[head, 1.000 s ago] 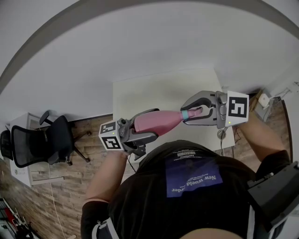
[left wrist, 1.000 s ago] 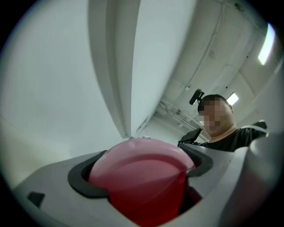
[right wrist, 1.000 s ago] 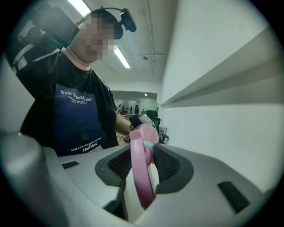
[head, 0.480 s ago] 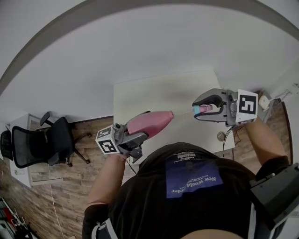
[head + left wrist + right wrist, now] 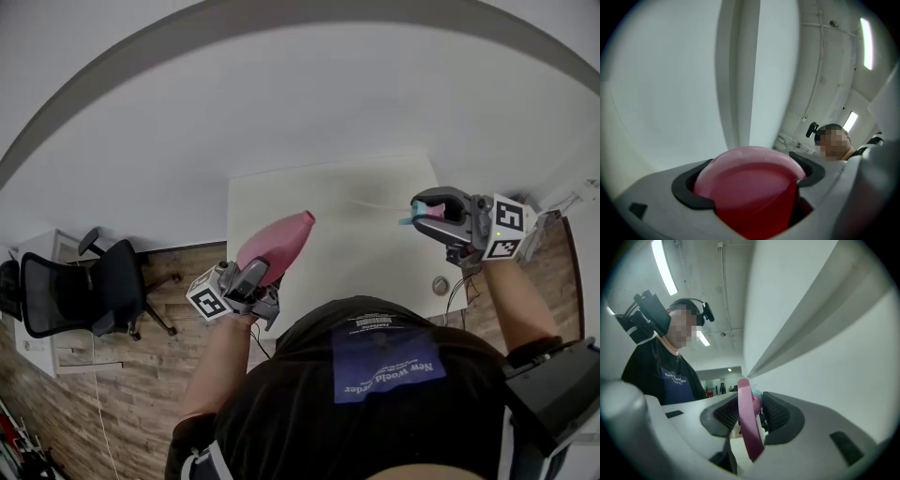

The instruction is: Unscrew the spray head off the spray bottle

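Observation:
A pink spray bottle (image 5: 277,246) without its head slants up over the white table (image 5: 328,187), open neck toward the far side. My left gripper (image 5: 255,275) is shut on its lower body; in the left gripper view the bottle (image 5: 750,187) fills the gap between the jaws of that gripper (image 5: 750,180). Off to the right, my right gripper (image 5: 422,208) is shut on the pink and teal spray head (image 5: 415,215), well apart from the bottle. In the right gripper view the spray head (image 5: 748,423) stands on edge between the ribbed pads of that gripper (image 5: 750,409).
A black office chair (image 5: 80,286) stands on the wooden floor at the left. A small round thing (image 5: 440,284) lies near the table's near right corner. The person's torso fills the lower part of the head view.
The spray head has come off the bottle. My right gripper carried it away to the right, while my left gripper swung the bottle left and tipped its neck upward.

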